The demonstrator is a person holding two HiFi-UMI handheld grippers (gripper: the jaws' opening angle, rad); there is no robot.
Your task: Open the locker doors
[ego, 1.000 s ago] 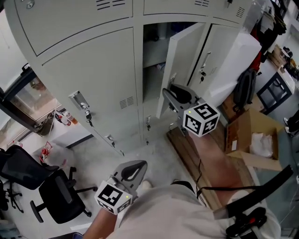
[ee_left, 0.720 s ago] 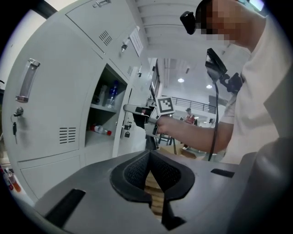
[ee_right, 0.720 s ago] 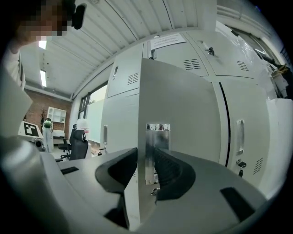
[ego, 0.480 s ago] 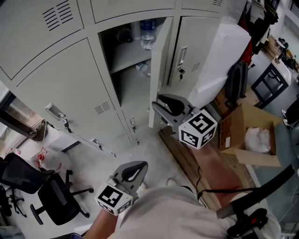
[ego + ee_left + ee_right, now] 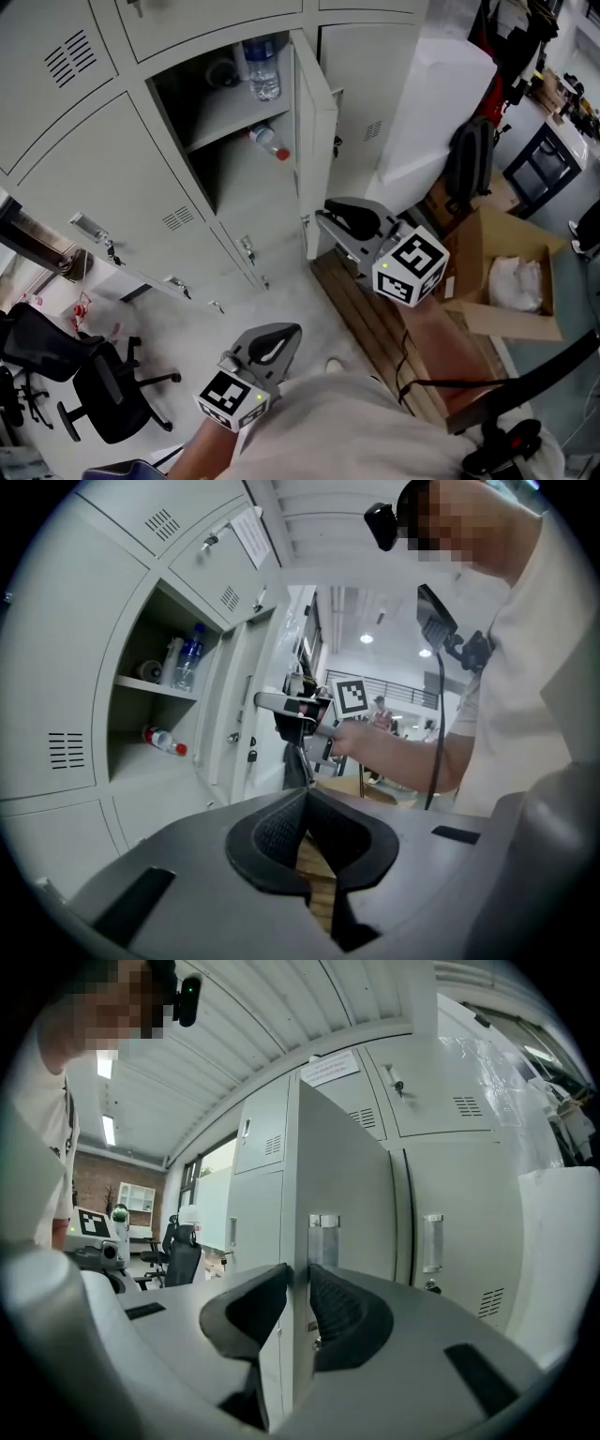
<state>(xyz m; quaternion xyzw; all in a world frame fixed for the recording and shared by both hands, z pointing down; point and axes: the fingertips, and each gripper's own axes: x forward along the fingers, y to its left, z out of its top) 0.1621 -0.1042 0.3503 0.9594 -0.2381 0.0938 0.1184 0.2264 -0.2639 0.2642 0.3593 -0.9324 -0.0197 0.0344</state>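
No legible text; paper label [image 5: 330, 1068] on upper locker door [image 5: 349, 1101] too small to read.

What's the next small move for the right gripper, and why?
Probably swing the locker door a little wider on its hinge. The right gripper has the door's free edge between its pads, the jaws have just been closing on it, and the door stands only about square to the cabinet front. The left gripper is shut and empty.

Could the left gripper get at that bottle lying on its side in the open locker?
Probably yes. The door is swung wide, leaving the compartment's front free before the bottle, and the left gripper holds nothing. Its jaws are together, so they would need opening first.
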